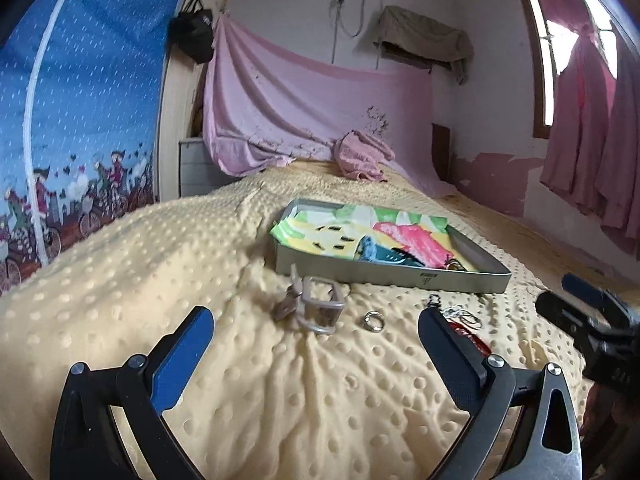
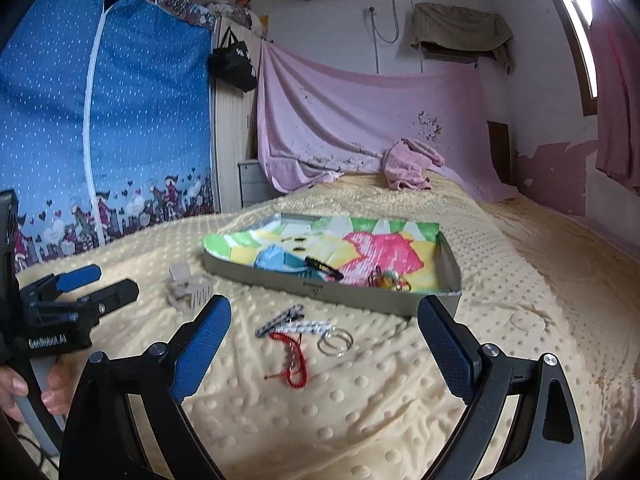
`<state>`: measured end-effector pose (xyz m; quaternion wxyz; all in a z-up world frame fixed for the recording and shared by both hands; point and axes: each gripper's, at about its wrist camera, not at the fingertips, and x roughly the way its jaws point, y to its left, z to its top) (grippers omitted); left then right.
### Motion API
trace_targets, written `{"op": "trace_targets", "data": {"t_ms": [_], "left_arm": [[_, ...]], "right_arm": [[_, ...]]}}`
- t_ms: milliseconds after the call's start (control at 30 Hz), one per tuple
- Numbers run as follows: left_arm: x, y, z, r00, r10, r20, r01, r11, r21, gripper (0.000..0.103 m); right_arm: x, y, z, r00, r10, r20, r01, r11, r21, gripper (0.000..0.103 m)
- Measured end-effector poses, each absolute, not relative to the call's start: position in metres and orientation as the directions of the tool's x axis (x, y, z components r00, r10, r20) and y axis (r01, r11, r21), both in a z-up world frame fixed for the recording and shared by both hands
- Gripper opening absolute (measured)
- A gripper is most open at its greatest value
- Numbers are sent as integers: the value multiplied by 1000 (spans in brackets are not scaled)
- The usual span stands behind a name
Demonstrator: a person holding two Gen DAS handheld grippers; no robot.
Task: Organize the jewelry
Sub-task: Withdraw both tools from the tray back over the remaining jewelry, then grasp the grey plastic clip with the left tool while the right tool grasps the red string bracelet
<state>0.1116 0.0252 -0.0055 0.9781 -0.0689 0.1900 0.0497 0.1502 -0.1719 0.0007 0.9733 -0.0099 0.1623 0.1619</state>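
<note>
Jewelry on yellow dotted blanket [image 2: 360, 420], loose: red cord bracelet [image 2: 294, 360], 2 silver rings [image 2: 335, 341], beige claw clip [image 2: 188, 286]; more inside metal tray [image 2: 360, 300] just behind. Left gripper [image 1: 316, 344] and right gripper [image 2: 324, 344]: fingers spread apart, holding nothing

Bed blanket [image 2: 360, 400]: soft dimpled cloth. Tray [image 2: 352, 300]: matt grey metal, paper-lined. Rings [image 2: 335, 342]: shiny metal.

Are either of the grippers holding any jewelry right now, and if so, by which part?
Nothing is held. The left gripper and the right gripper are both open and empty above the bedspread.
</note>
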Motion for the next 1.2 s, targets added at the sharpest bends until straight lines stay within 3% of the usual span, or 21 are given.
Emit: {"op": "trace_targets", "data": {"t_ms": [500, 567, 633, 833, 1200], "left_arm": [[141, 36, -23, 848, 98, -521, -176, 979, -103, 103], [147, 36, -23, 843, 101, -528, -175, 980, -93, 103], [154, 36, -23, 838, 99, -536, -174, 981, -90, 103], [169, 37, -26, 826, 92, -556, -171, 981, -90, 103], [194, 34, -27, 817, 81, -571, -152, 985, -77, 103]], "right_arm": [[185, -157, -29, 800, 345, -491, -364, 929, 61, 90], [192, -152, -34, 778, 349, -521, -371, 926, 67, 82], [201, -146, -41, 752, 349, -559, -373, 925, 75, 69], [222, -136, -57, 691, 357, -628, -374, 921, 111, 48], [242, -125, -65, 655, 386, -650, -388, 909, 150, 19]]}}
